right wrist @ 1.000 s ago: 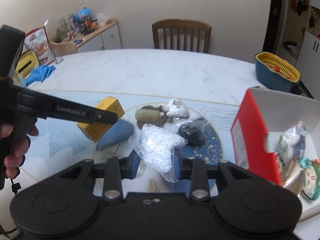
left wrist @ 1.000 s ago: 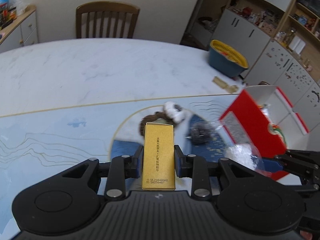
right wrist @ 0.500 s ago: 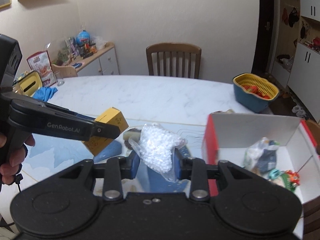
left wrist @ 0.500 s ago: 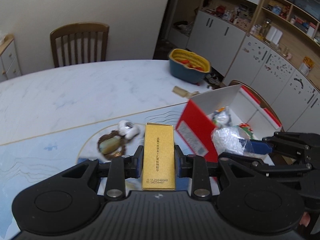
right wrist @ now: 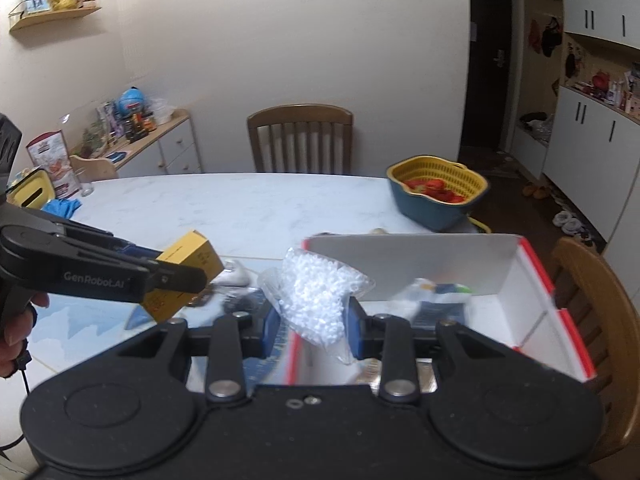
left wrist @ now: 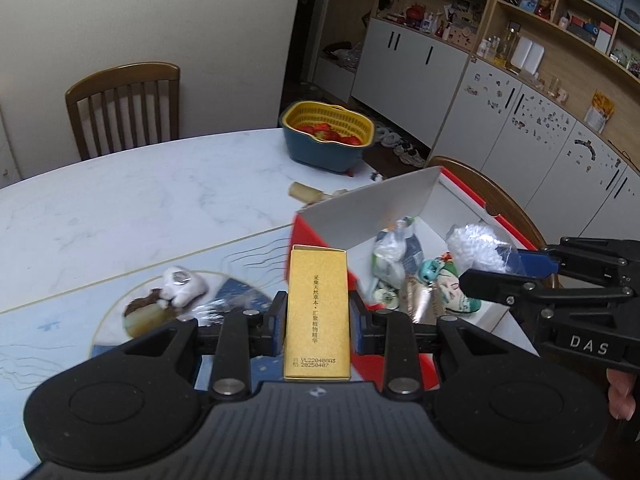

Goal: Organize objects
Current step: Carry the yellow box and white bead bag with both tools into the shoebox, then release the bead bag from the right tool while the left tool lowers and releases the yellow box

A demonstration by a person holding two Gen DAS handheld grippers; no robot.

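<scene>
My left gripper (left wrist: 318,316) is shut on a gold box (left wrist: 318,308) with printed characters, held in the air at the near left wall of the red and white carton (left wrist: 404,196). The same gold box (right wrist: 188,268) shows at the left of the right wrist view. My right gripper (right wrist: 314,320) is shut on a clear bag of white beads (right wrist: 316,296), held above the open carton (right wrist: 532,280). In the left wrist view the bag of beads (left wrist: 476,248) hangs over the carton's right side. Several wrapped items (left wrist: 396,264) lie inside the carton.
On the mat (left wrist: 60,320) lie a white and brown object (left wrist: 176,288) and a small dark bag (right wrist: 240,304). A blue and yellow basket (left wrist: 328,136) with red fruit stands at the table's far right. Wooden chairs (right wrist: 300,140) stand behind the table and beside the carton.
Both grippers have swung to the right and risen with their loads, from over the mat to the carton. The carton's inside has come into view.
</scene>
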